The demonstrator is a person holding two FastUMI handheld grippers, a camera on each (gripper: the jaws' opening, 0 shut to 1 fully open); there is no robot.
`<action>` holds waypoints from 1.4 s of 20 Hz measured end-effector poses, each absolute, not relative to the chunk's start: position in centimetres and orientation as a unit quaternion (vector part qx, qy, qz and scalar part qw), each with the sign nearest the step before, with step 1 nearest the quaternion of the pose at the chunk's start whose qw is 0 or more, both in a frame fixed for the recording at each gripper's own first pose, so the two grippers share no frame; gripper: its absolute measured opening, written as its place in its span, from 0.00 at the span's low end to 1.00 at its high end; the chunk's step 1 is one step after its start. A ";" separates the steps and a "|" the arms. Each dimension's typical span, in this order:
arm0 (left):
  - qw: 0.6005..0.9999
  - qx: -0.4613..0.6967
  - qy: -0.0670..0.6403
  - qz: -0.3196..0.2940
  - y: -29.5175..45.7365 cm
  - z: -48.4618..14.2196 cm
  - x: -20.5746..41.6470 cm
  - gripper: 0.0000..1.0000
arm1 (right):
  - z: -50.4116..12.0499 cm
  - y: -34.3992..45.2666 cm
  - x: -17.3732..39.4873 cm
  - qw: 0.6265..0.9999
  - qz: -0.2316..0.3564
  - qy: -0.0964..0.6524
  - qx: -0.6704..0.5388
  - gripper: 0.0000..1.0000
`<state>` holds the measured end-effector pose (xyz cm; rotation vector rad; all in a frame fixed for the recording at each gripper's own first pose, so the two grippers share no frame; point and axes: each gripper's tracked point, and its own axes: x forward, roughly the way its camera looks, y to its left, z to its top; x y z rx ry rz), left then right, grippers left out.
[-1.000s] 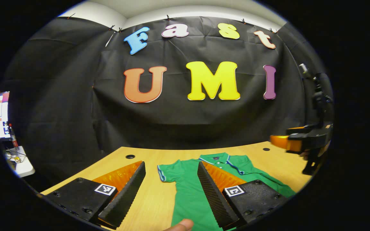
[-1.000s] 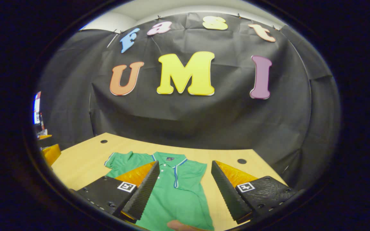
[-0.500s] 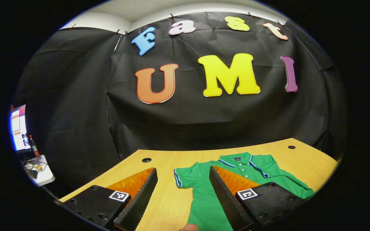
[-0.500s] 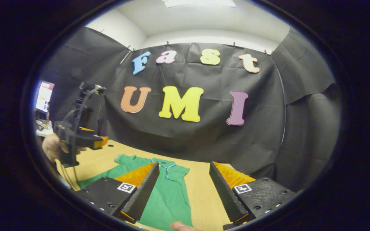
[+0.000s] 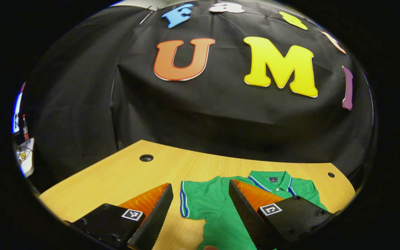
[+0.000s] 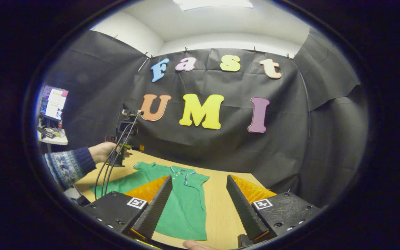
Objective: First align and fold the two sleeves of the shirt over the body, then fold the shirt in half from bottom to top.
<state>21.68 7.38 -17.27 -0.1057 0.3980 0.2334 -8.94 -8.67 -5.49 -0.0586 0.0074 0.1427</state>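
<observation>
Left gripper view: the green polo shirt [image 5: 221,208] is seen lying flat on the worktop [image 5: 116,177], collar [image 5: 273,182] toward the far edge by the booth wall, hem toward the near edge, so its long axis runs near-to-far. The left claw [image 5: 200,215] is held wide, nothing between its fingers, above the worktop near the near edge; the gap between the fingers is lined up on the shirt's left sleeve [image 5: 193,203], whose striped cuff [image 5: 183,199] points toward the worktop's left side. The sleeve is judged to lie just ahead of and below this claw, so the left claw is taken as the nearer one for that sleeve. Bare worktop is noted to the left of the cuff up to a cable hole [image 5: 146,158] toward the far-left corner, giving open room for an approach from the outside. In the right gripper view, the right claw [image 6: 198,205] is likewise wide and empty, held off the near-right part of the worktop, with the shirt's right side and hem ahead of its left finger; the right sleeve [image 6: 198,178] lies farther off toward the far edge. A strip of bare worktop runs along the shirt's right edge. The left claw is seen there too, held by a hand [image 6: 104,152] in a patterned sleeve [image 6: 69,165], over the far-left part of the shirt. No fold is judged to be made yet; both sleeves lie spread outward.
</observation>
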 end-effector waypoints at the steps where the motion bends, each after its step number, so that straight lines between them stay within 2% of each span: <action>1: 0.970 -0.036 0.207 0.127 8.4 -18.4 22.3 1.00 | -5.9 -8.9 -8.9 0.997 0.067 0.008 -0.036 0.95; 7: 0.954 0.011 0.274 0.120 10.2 -23.5 22.7 1.00 | -8.6 -6.6 -9.2 0.993 0.097 0.044 -0.039 0.96; 8: 0.955 0.027 0.267 0.126 11.0 -23.6 23.2 0.95 | -8.8 -6.4 -9.3 0.993 0.097 0.042 -0.046 0.95; 11: 0.958 0.038 0.269 0.096 9.9 -24.7 24.9 0.87 | -9.5 -6.4 -9.0 0.993 0.094 0.045 -0.058 0.96; 12: 0.955 0.036 0.280 0.087 9.5 -25.7 25.0 0.81 | -10.0 -6.5 -8.7 0.993 0.093 0.051 -0.054 0.96; 17: 0.942 0.027 0.320 0.101 10.2 -28.8 25.3 0.72 | -11.3 -7.1 -8.0 0.992 0.094 0.073 -0.030 0.95; 20: 0.935 0.026 0.340 0.094 9.9 -29.3 25.1 0.33 | -11.8 -7.9 -7.9 0.992 0.093 0.078 -0.018 0.95; 21: 0.935 0.029 0.342 0.091 9.6 -29.2 25.0 0.28 | -12.0 -8.3 -7.8 0.993 0.092 0.079 -0.014 0.95; 22: 0.935 0.031 0.342 0.090 9.5 -29.1 25.2 0.17 | -12.1 -8.6 -7.9 0.993 0.090 0.081 -0.009 0.95; 24: 0.933 0.030 0.348 0.082 8.9 -29.0 25.0 0.08 | -12.3 -9.5 -7.9 0.993 0.084 0.083 0.000 0.95; 28: 0.938 0.033 0.337 0.079 8.7 -27.3 25.2 0.06 | -12.7 -11.0 -7.7 0.994 0.074 0.080 0.002 0.95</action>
